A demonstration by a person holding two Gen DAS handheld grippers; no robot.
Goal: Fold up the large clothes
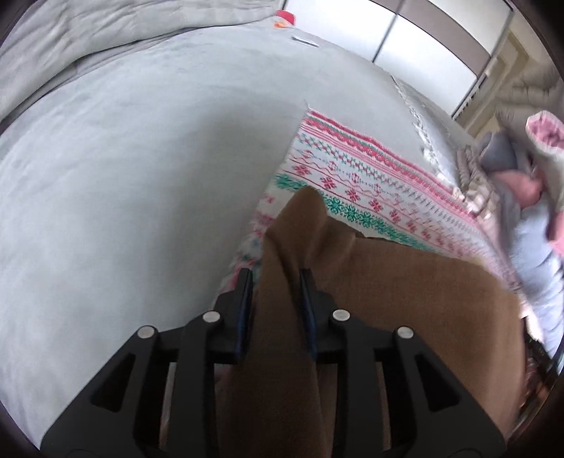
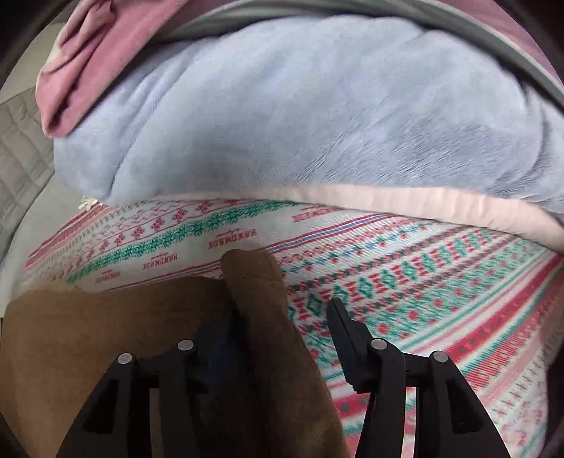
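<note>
The brown garment (image 1: 387,282) lies on the patterned blanket (image 1: 352,176), which serves as the reference surface; each gripper stands at one end of the garment's far edge, an arrangement that suits laying the edge down flat after a fold. The left gripper (image 1: 276,282) has a raised ridge of brown cloth running between its fingers (image 1: 245,282); the jaws stand narrowly apart, and whether the pads press on the cloth cannot be told from this view. The right gripper (image 2: 282,306) stands about half open: a hump of the same cloth lies against and over the left-hand finger, while the right-hand finger (image 2: 338,313) stands clear above the blanket, so the cloth appears released, not clamped. Judged from this, the fold in hand is at or near its release point. Beyond the blanket's far edge, seen from the right wrist, a heap of pale blue fleece (image 2: 299,105) with a pink garment (image 2: 74,70) on top crowds the working area and would obstruct any push of the garment in that direction. On the blanket's opposite side the grey bed cover (image 1: 141,176) is bare, with a rumpled grey quilt (image 1: 88,31) and a small red object (image 1: 285,16) well apart at the far end
</note>
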